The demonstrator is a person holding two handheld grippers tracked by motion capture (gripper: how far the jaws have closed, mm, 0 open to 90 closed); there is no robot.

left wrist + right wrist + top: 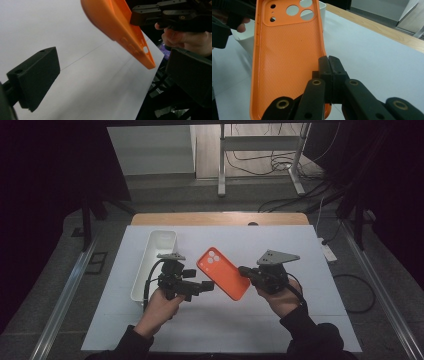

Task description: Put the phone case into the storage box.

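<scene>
I have the orange phone case (pixel 223 273) lifted off the white table (pixel 280 245), held up in the air between my two tools, roughly over the middle of the sheet. In the right gripper view its ribbed inner face looks at me, with the camera cut-outs at the far end. My right gripper (pixel 245 270) pinches the case by one long edge near the end away from the cut-outs: its jaws are pressed together with the case's side wall between the pads, and the rest of the case sticks out past them. My left gripper (pixel 206 285) sits just beside the case's near corner, and in the left gripper view its jaws stand spread wide, one at each side of the picture, with the orange edge hanging ahead of them and not touched by either pad. Each tool is carried by a hand coming in from the bottom of the high view, in dark sleeves. Behind the left gripper a white oblong bin (pixel 156 251) stands on the table, near its left edge. A strip of wooden tabletop (pixel 220 218) shows along the far side.
</scene>
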